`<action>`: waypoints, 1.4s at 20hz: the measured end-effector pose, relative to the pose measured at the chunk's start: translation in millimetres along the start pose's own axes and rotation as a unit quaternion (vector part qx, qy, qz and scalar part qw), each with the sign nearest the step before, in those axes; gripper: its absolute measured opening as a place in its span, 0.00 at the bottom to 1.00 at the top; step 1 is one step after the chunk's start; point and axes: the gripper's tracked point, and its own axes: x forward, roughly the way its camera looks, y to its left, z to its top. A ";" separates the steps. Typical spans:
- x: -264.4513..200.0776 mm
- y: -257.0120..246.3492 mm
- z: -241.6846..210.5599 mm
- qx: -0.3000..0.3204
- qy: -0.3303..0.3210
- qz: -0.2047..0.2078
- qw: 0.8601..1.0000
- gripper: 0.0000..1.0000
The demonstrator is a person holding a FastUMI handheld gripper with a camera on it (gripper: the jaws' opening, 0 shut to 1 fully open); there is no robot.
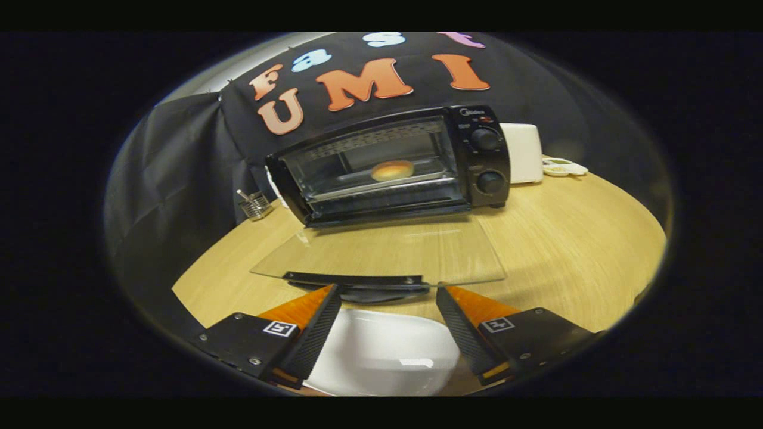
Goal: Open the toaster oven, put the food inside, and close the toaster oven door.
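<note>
Inside the open Midea toaster oven [393, 164] sits a bun [392, 170]; gripper [387, 292] released.

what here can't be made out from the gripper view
- White dish below the open claw: near part cut off, flanks hidden by the fingers.
- Door handle: ends partly behind the fingertips.
- Toaster oven dials: markings too small.
- White appliance: mostly behind the oven.
- Bun: underside hidden by the tray.

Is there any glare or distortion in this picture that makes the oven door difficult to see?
In the gripper view, fisheye distortion curves the table; the open glass door is transparent, faint reflections only, so wood shows through; the bun inside looks slightly soft; the open gripper hovers near the door handle.
</note>
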 end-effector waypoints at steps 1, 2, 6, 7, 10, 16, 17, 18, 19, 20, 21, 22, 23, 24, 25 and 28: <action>-0.1 -2.4 -1.1 -0.014 0.006 -0.003 1.000 0.96; -1.6 -4.0 1.4 -0.016 0.004 -0.002 1.000 0.98; -4.5 1.8 18.3 -0.007 -0.011 0.007 1.000 0.99; -6.7 3.6 26.8 -0.009 -0.021 0.010 1.000 0.99; -10.3 7.7 46.2 0.002 -0.033 0.025 0.999 0.99; -11.5 16.0 98.2 0.017 -0.082 0.046 0.995 1.00; -10.8 17.4 107.5 0.021 -0.089 0.051 0.995 1.00; -8.9 18.4 116.1 0.024 -0.096 0.055 0.994 1.00; -7.6 19.6 125.4 0.025 -0.104 0.058 0.993 1.00; -5.7 20.0 134.7 0.026 -0.114 0.061 0.991 1.00; -3.7 20.1 143.9 0.028 -0.122 0.065 0.990 1.00; 0.7 20.7 151.5 0.032 -0.129 0.070 0.989 1.00; 4.8 20.4 160.3 0.036 -0.135 0.073 0.988 1.00; 9.4 20.0 168.1 0.035 -0.139 0.074 0.987 1.00; 16.3 19.8 176.4 0.028 -0.145 0.072 0.986 1.00; 31.6 17.0 195.9 0.032 -0.155 0.066 0.985 1.00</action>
